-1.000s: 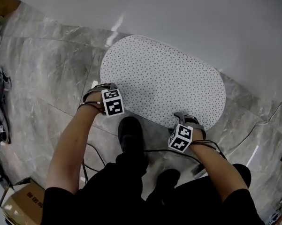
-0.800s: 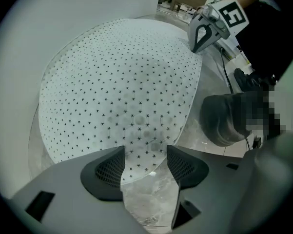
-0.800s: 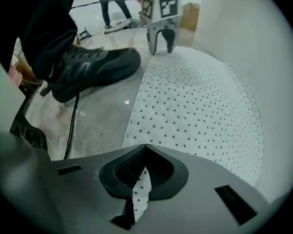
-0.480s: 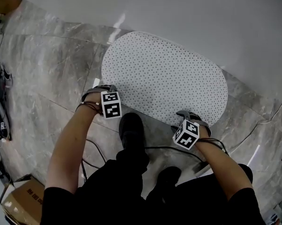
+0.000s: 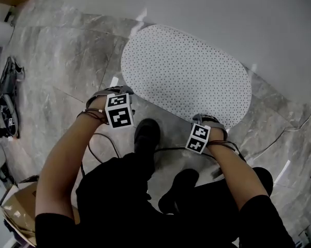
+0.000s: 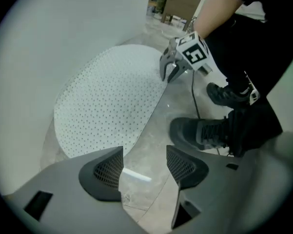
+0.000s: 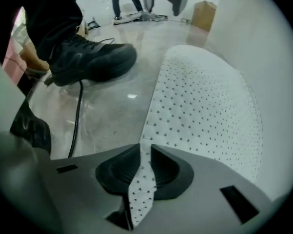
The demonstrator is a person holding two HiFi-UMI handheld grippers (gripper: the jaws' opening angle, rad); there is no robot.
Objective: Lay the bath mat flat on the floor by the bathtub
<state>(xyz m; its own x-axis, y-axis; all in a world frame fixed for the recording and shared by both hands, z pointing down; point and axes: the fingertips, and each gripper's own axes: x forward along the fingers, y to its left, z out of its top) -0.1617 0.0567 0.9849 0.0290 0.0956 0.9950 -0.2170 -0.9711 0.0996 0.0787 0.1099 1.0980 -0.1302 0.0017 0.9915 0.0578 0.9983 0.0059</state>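
Now we are closing the right tool (image 7: pixel 142 172) on the edge of the mat (image 5: pixel 186 79); the left tool (image 6: pixel 144 167) opens, empty. The mat lies on the floor (image 5: pixel 62 71) at twelve o'clock, long axis ten-to-four.

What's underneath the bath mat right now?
Grey marble floor shows around the bath mat, which lies on it. Anything directly beneath is covered. The right tool has its jaws closing on the mat's near edge.

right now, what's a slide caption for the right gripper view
Right tongs closing on the edge of the white dotted bath mat on the grey stone floor, black shoe nearby.
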